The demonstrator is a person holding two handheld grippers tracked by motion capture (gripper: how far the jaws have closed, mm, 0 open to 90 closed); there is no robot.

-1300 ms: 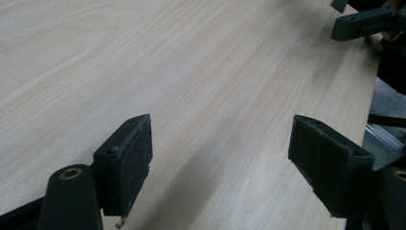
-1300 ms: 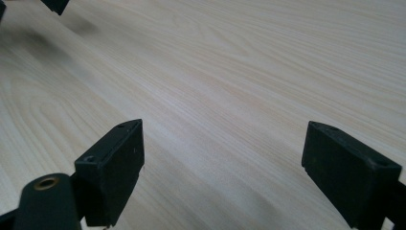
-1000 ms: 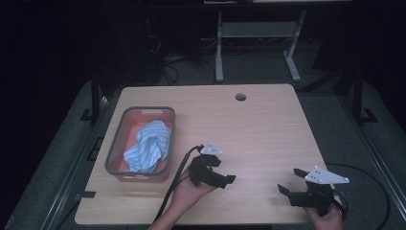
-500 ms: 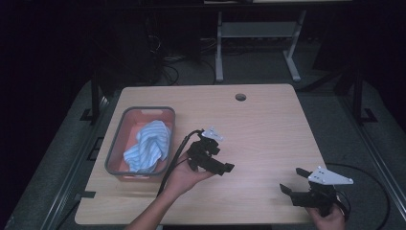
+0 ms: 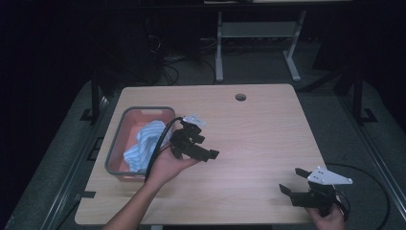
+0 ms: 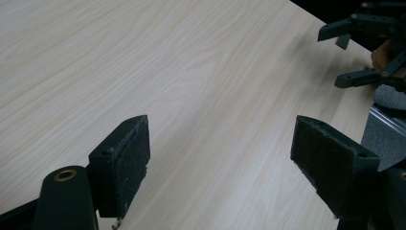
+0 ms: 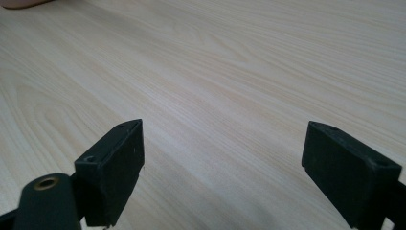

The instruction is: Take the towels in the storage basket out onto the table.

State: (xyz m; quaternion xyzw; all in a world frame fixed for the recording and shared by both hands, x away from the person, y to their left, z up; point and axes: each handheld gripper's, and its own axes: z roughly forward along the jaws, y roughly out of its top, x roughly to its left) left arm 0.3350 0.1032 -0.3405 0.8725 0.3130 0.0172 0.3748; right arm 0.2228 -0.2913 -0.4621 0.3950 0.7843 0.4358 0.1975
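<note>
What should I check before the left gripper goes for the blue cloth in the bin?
1. Left gripper open: ok, jaws wide apart.
2. Left gripper empty: ok, bare table between its jaws.
3. Blue cloth in the bin: ok.
4. Left gripper aimed at the cloth: not ok, it faces the right gripper.
5. Right gripper out of the way: ok, near the table's front right corner, open.

- Cloth (image 5: 143, 145): light blue, crumpled in a heap, lying inside the bin.
- Bin (image 5: 115, 151): grey-rimmed, reddish inside, rectangular, upright on the table's left part, near the left edge.
</note>
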